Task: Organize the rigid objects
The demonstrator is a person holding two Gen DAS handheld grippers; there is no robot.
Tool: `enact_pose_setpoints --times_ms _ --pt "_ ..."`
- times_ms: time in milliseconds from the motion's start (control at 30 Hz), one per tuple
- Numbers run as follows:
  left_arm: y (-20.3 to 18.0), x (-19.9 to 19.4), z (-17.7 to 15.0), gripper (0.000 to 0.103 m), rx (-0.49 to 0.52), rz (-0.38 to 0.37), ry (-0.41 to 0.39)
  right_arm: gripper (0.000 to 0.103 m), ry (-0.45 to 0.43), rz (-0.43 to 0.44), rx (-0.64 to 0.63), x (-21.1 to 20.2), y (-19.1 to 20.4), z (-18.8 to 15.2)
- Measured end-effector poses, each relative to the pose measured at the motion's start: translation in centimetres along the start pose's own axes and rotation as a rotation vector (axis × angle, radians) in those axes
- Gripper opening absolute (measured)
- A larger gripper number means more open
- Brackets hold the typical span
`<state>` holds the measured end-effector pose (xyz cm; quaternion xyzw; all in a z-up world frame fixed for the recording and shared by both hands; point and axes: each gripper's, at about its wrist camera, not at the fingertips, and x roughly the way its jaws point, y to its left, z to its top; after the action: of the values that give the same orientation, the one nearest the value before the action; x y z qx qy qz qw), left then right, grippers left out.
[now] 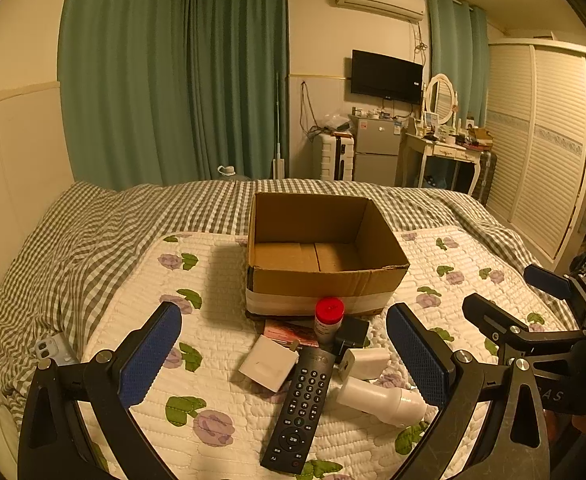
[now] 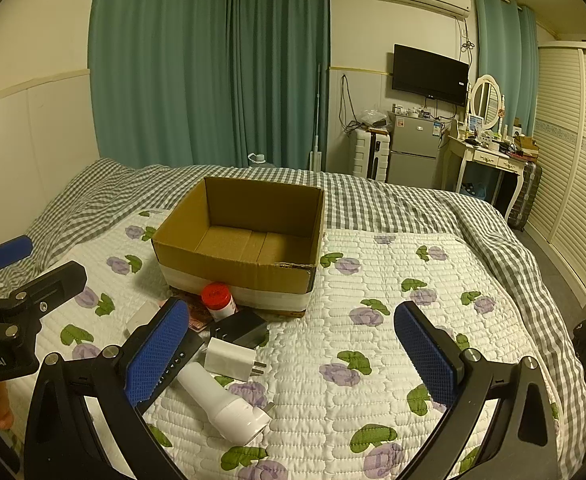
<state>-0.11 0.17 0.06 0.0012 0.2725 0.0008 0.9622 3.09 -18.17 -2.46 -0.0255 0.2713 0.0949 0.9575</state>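
Observation:
An open, empty cardboard box (image 1: 325, 248) (image 2: 249, 236) stands on the floral quilt. In front of it lies a cluster: a red-capped bottle (image 1: 328, 318) (image 2: 217, 300), a black remote (image 1: 300, 404), a white square box (image 1: 268, 362), a white plug adapter (image 1: 367, 362) (image 2: 229, 358), a black adapter (image 1: 353, 332) (image 2: 241, 330), and a white bottle on its side (image 1: 381, 398) (image 2: 221, 404). My left gripper (image 1: 285, 356) is open above the cluster. My right gripper (image 2: 289, 352) is open, just right of the cluster; it also shows in the left wrist view (image 1: 509, 300).
A reddish flat packet (image 1: 289, 330) lies under the bottle. A white phone (image 1: 51, 350) rests at the quilt's left edge. The checked bedspread (image 2: 393, 200) surrounds the quilt (image 2: 373, 320). A dresser, fridge and wardrobe stand beyond the bed.

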Motion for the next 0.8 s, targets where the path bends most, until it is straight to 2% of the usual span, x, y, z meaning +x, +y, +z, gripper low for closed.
enact_pose_setpoints --times_ms 800 --pt "0.28 0.00 -0.07 0.103 -0.009 0.013 -0.004 0.103 0.003 0.002 0.000 0.08 0.07 0.02"
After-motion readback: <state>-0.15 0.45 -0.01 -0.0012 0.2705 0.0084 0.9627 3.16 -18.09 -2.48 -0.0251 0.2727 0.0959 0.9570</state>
